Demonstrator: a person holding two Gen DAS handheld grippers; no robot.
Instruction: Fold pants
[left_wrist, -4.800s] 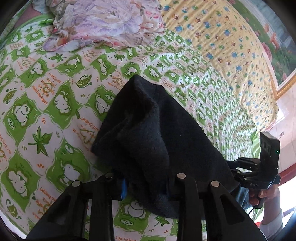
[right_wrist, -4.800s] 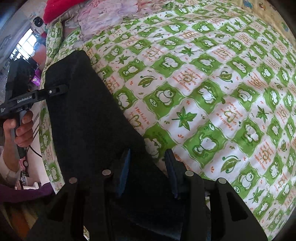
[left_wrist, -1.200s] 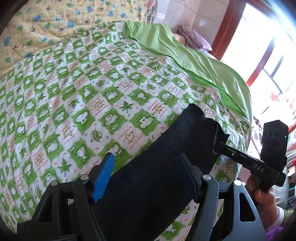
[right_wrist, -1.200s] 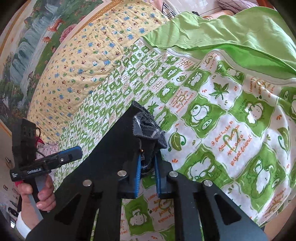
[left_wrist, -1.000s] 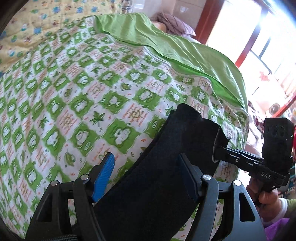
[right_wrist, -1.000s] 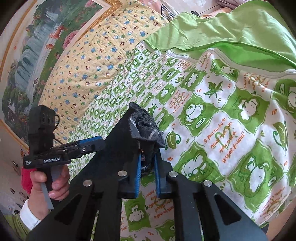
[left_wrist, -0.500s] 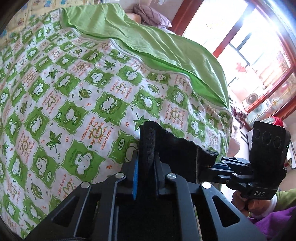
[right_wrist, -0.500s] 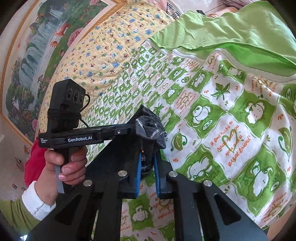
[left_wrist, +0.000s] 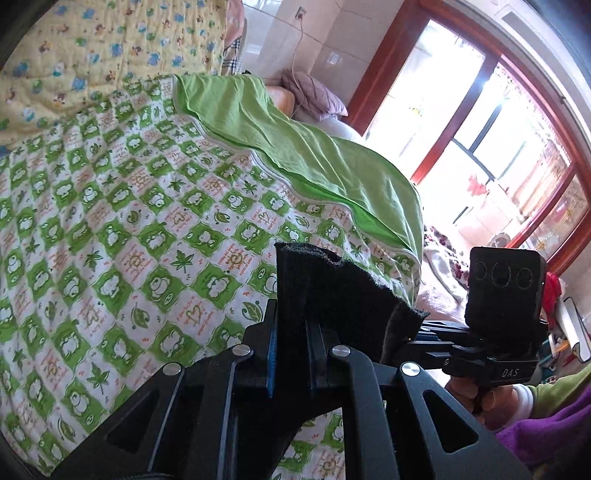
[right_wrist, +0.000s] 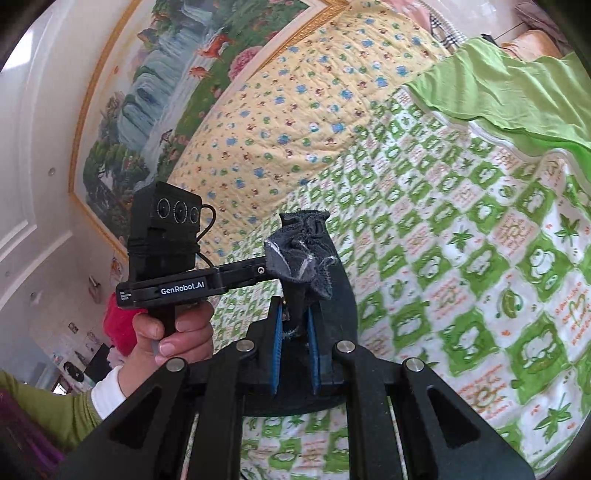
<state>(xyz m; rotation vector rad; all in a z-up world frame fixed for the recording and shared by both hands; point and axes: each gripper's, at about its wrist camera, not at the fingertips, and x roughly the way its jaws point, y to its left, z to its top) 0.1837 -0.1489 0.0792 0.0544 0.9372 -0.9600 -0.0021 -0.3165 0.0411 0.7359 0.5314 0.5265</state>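
Note:
The black pants (left_wrist: 332, 288) hang between my two grippers, lifted above the bed. My left gripper (left_wrist: 290, 325) is shut on one corner of the pants' edge. In the left wrist view the right gripper (left_wrist: 436, 339) pinches the other corner just to the right. In the right wrist view my right gripper (right_wrist: 295, 321) is shut on a bunched, greyish end of the pants (right_wrist: 303, 258), and the left gripper (right_wrist: 258, 273) grips the same end from the left. The rest of the pants hangs below, mostly hidden by the gripper bodies.
The bed is covered by a green-and-white frog-print sheet (left_wrist: 110, 240). A plain green blanket (left_wrist: 295, 147) lies at its far end and a yellow patterned quilt (right_wrist: 277, 110) beyond it. A window (left_wrist: 498, 147) is at right, a framed painting (right_wrist: 166, 92) on the wall.
My left gripper, open around the pants a second ago, has shut on the edge near the right gripper. Both grippers have lifted the pants' end higher off the bed.

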